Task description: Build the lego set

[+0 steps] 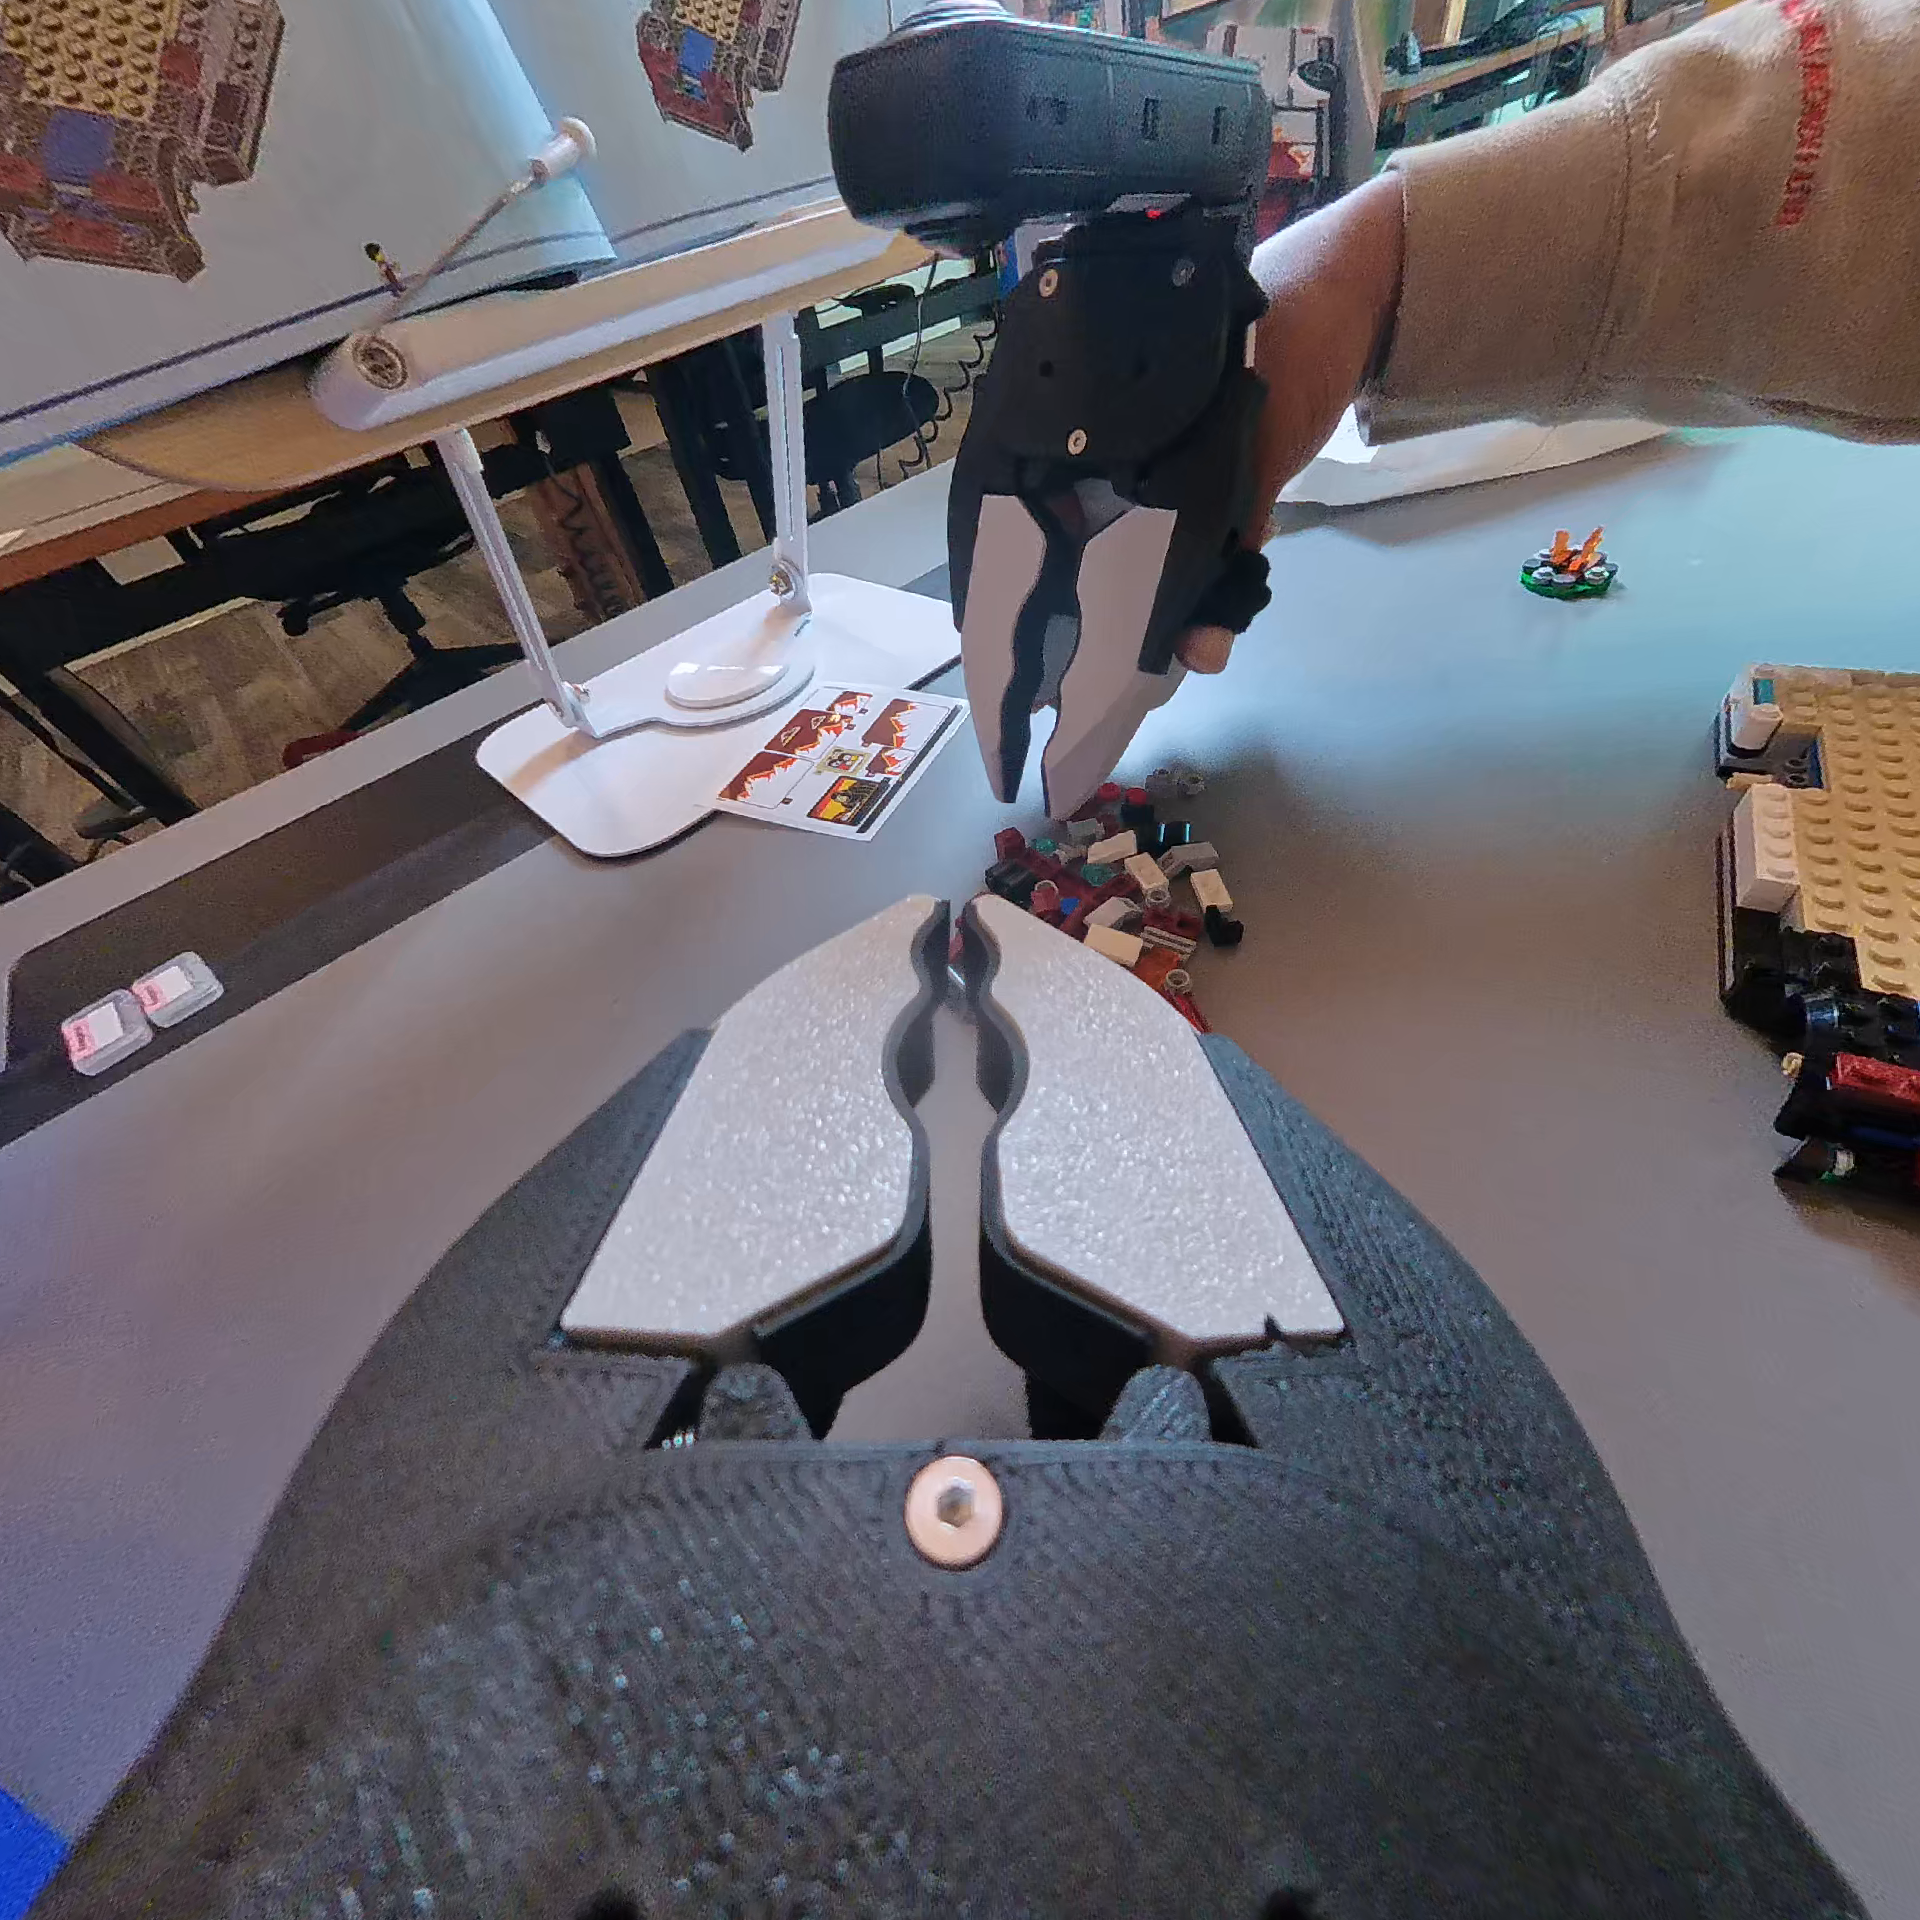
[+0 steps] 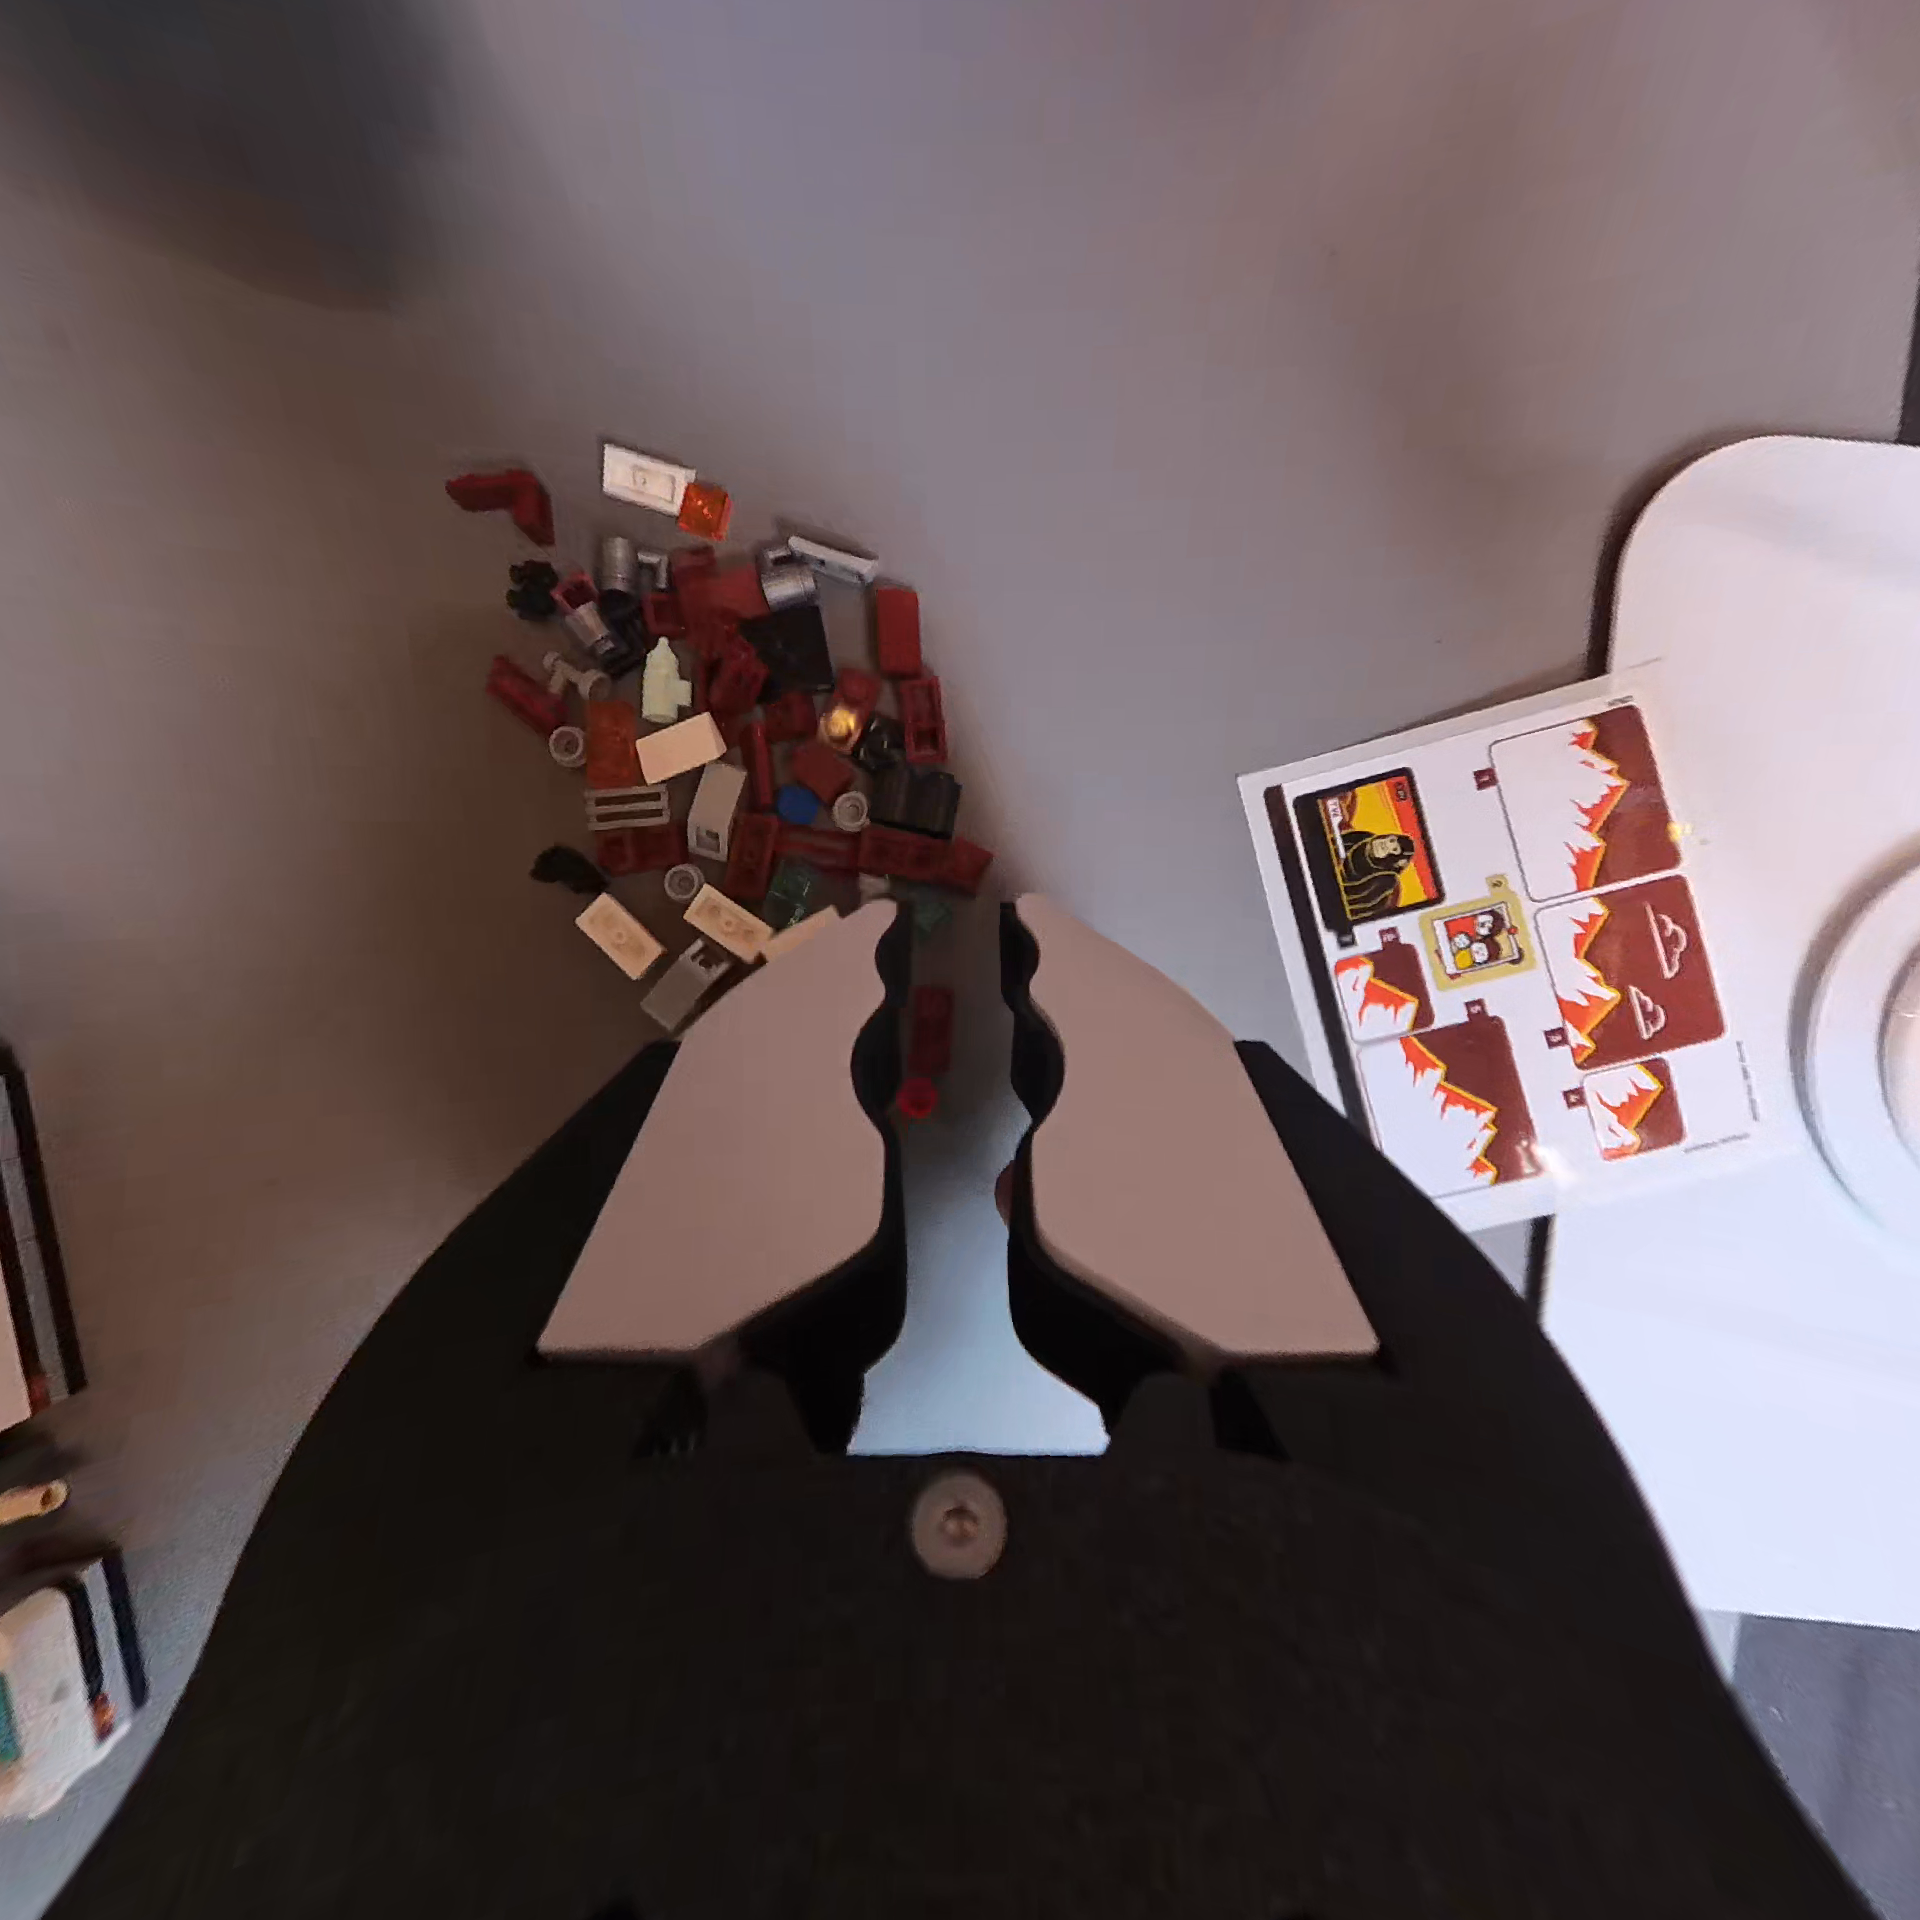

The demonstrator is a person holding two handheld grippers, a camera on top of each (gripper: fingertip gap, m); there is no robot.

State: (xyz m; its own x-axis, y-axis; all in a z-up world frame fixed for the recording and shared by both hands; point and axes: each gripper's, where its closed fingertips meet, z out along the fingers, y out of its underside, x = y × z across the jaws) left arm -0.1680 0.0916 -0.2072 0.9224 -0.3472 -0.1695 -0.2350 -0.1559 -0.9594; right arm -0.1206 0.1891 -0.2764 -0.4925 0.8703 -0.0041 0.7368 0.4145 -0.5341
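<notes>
My left gripper [image 1: 958, 914] fills the lower centre of its view, low over the grey table [image 1: 1455, 1247], fingers pointing away toward the brick pile [image 1: 1117, 883] at mid-frame. Its jaws are clenched, tips almost touching; a thin sliver of something shows in the narrow slot behind the tips, but I cannot tell what it is or whether it is gripped. My right gripper [image 1: 1023, 805] comes in from the upper right of that view, held by a hand [image 1: 1320, 353] in a beige sleeve [image 1: 1662, 208], and points steeply down, its tips just above the far edge of the pile. From its own view, looking nearly straight down, the right gripper [image 2: 951, 920] has its jaws parted, with table showing between them. A dark red brick [image 2: 928, 1023] and a small red stud [image 2: 915, 1099] lie in that gap close to the left finger [image 2: 769, 1122]; I cannot tell whether it touches them, and the other finger is clear. The pile [image 2: 727, 727] spreads up and left of the tips. A sticker sheet [image 2: 1496, 956] lies at right, partly on a white stand base [image 2: 1766, 582]. A partly built model [image 1: 1829, 873] sits at the right edge of the left view.
</notes>
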